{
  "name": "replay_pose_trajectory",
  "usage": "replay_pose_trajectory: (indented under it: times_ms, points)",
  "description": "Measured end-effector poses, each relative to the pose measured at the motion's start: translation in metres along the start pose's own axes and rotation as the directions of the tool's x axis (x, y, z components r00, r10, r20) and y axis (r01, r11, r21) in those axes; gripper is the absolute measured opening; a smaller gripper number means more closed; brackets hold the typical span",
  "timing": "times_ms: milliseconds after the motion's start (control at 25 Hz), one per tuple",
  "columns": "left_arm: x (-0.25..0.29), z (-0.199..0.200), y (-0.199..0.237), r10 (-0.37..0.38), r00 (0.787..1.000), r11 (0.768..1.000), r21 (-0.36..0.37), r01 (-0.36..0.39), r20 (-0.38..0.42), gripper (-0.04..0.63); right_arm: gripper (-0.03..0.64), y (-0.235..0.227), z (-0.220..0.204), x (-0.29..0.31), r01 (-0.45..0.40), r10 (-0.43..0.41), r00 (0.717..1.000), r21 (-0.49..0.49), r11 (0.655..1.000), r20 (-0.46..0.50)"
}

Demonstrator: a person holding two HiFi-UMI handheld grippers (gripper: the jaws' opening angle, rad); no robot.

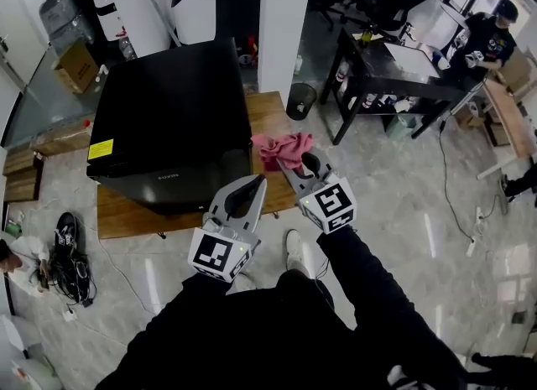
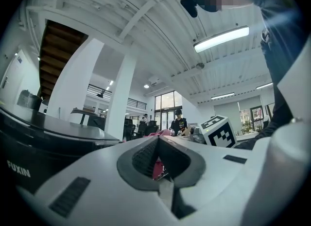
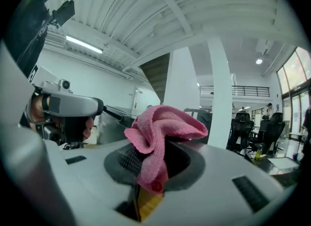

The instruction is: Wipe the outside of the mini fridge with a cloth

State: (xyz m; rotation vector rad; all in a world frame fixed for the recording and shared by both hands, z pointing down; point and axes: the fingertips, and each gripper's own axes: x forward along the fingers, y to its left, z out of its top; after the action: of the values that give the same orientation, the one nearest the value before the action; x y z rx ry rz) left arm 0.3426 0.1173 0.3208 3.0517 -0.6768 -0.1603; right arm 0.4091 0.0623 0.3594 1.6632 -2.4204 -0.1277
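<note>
The black mini fridge (image 1: pixel 168 120) stands on a low wooden platform (image 1: pixel 270 113), its top towards me. My right gripper (image 1: pixel 291 165) is shut on a crumpled pink cloth (image 1: pixel 282 149) just off the fridge's right front corner. In the right gripper view the cloth (image 3: pixel 161 131) bunches up out of the shut right gripper (image 3: pixel 156 145). My left gripper (image 1: pixel 258 182) is shut with nothing in it, close beside the right one, its tip near the fridge's front right corner. In the left gripper view the left gripper (image 2: pixel 158 140) has its jaws together, and the fridge (image 2: pixel 39 145) fills the left side.
A white pillar (image 1: pixel 285 19) rises behind the platform, with a dark bin (image 1: pixel 300 101) at its foot. A black desk (image 1: pixel 394 65) stands at the back right, where a person (image 1: pixel 491 36) sits. A cardboard box (image 1: pixel 77 65) and floor cables (image 1: pixel 67 254) lie to the left.
</note>
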Motion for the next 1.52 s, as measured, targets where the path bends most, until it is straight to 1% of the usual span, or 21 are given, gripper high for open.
replay_pose_trajectory:
  times_ms: [200,280,360,440,560,720,840,1000,1280,1400,1520]
  points:
    - [0.030,-0.020,-0.011,0.028,0.999,1.000,0.014,-0.028,0.021,0.007,0.087,-0.013,-0.026,0.019,-0.127,0.127,0.992,0.019,0.992,0.014]
    - [0.042,-0.028,-0.009,0.046,0.998,0.999,0.017,-0.047,0.038,0.007,0.087,-0.017,-0.033,0.033,-0.183,0.182,0.983,0.020,0.983,0.027]
    - [0.055,-0.036,-0.006,0.063,0.997,0.998,0.003,-0.063,0.039,0.007,0.087,-0.022,-0.037,0.047,-0.241,0.239,0.970,0.025,0.970,0.043]
    - [0.070,-0.046,-0.002,0.079,0.997,0.997,0.001,-0.079,0.014,0.006,0.087,-0.029,-0.039,0.062,-0.294,0.291,0.955,0.040,0.955,0.066]
    - [0.088,-0.064,0.007,0.130,0.991,0.991,0.002,-0.130,-0.042,0.006,0.087,-0.037,-0.044,0.079,-0.362,0.353,0.929,0.074,0.929,0.107]
    - [0.110,-0.080,0.022,0.210,0.975,0.978,0.019,-0.209,-0.068,0.006,0.087,-0.043,-0.050,0.101,-0.428,0.413,0.899,0.099,0.898,0.145]
    - [0.122,-0.087,0.033,0.286,0.955,0.958,0.017,-0.285,-0.078,0.007,0.087,-0.050,-0.052,0.112,-0.459,0.438,0.883,0.119,0.880,0.169]
    - [0.134,-0.097,0.047,0.361,0.928,0.932,0.011,-0.362,-0.095,0.006,0.087,-0.062,-0.061,0.131,-0.477,0.453,0.875,0.141,0.867,0.174]
    - [0.165,-0.110,0.066,0.442,0.892,0.896,-0.005,-0.445,-0.093,0.006,0.087,-0.090,-0.070,0.170,-0.516,0.489,0.852,0.140,0.845,0.188]
    - [0.176,-0.114,0.075,0.473,0.876,0.880,-0.001,-0.475,-0.087,0.006,0.087,-0.102,-0.075,0.189,-0.523,0.498,0.848,0.131,0.842,0.181]
    - [0.184,-0.118,0.084,0.503,0.858,0.863,0.001,-0.506,-0.101,0.006,0.087,-0.114,-0.080,0.210,-0.525,0.503,0.847,0.127,0.841,0.170]
